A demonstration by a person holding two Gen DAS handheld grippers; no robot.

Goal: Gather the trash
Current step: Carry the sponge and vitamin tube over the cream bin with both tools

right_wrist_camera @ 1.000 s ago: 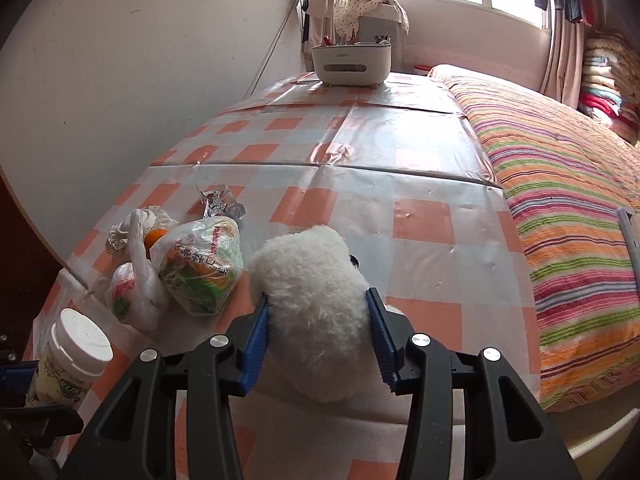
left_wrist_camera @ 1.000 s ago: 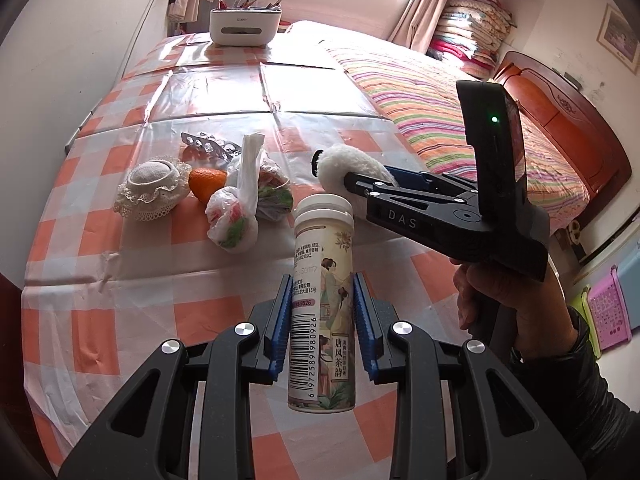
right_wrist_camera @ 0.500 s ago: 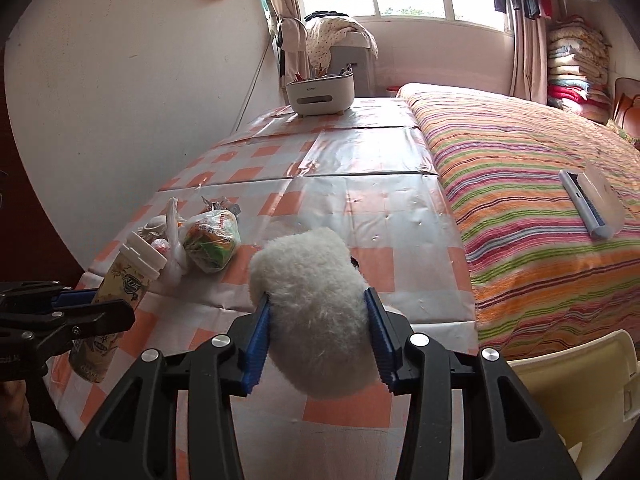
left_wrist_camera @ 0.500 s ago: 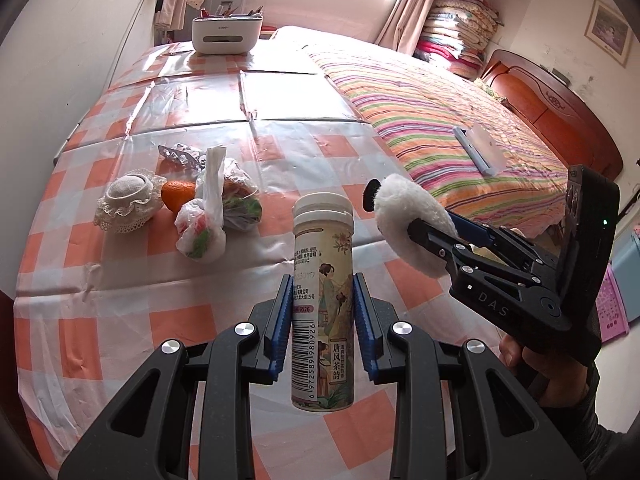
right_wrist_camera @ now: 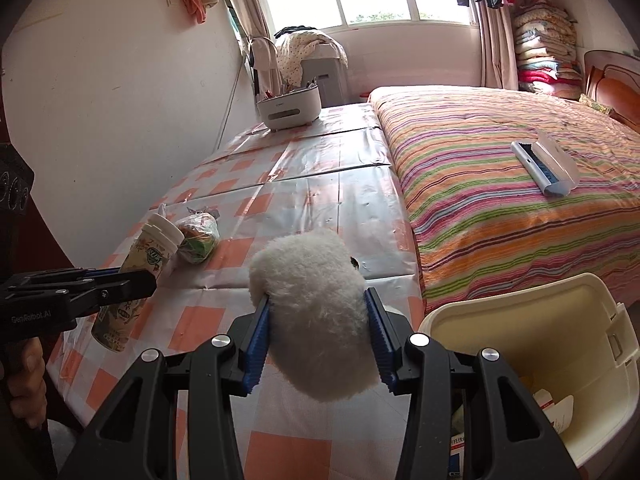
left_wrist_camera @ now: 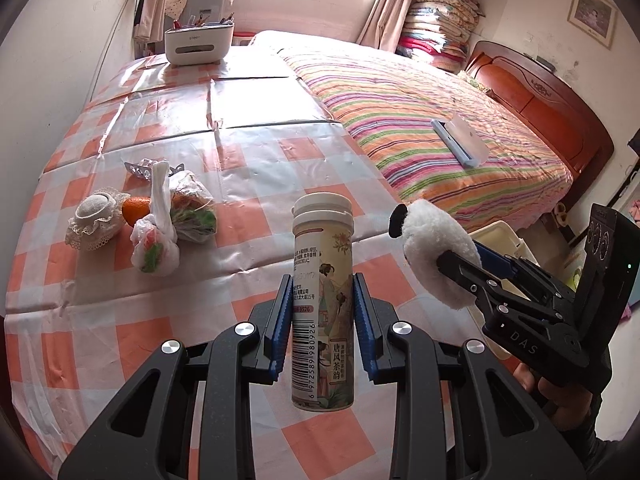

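Left tool [left_wrist_camera: 322,312] clamped on a tall printed bottle [left_wrist_camera: 322,300] with white cap, blue pads pressing both sides around mid-body, bottle upright and lifted clear above the desk [left_wrist_camera: 200,128]. In the right wrist view the same bottle [right_wrist_camera: 138,276] shows at left, tilted, held in the left tool [right_wrist_camera: 120,280], with a hand [right_wrist_camera: 28,384] under it at the frame edge.

Right tool [right_wrist_camera: 318,336] gripping a white fluffy ball [right_wrist_camera: 316,312], pads sunk into the fluff on both sides. The ball has a small black part at its far end. From the left wrist view the right tool [left_wrist_camera: 460,276] comes in from the right with the fluffy ball [left_wrist_camera: 436,248] just right of the bottle, not touching it, near the desk edge.

Cream bin [right_wrist_camera: 532,356] open, low at right beside the desk and the bed [right_wrist_camera: 500,160], some paper scraps inside. The fluffy ball is left of the bin rim, over the desk edge.

Left on the desk, in a cluster at left: tied plastic bag [left_wrist_camera: 154,240], crumpled snack wrapper [left_wrist_camera: 192,212], orange [left_wrist_camera: 136,208], lace-trimmed round cushion [left_wrist_camera: 96,216], foil blister strip [left_wrist_camera: 140,168] behind them. White caddy [left_wrist_camera: 198,42] at the far end of the desk. Lint brush [left_wrist_camera: 460,142] lies on the striped bed cover.
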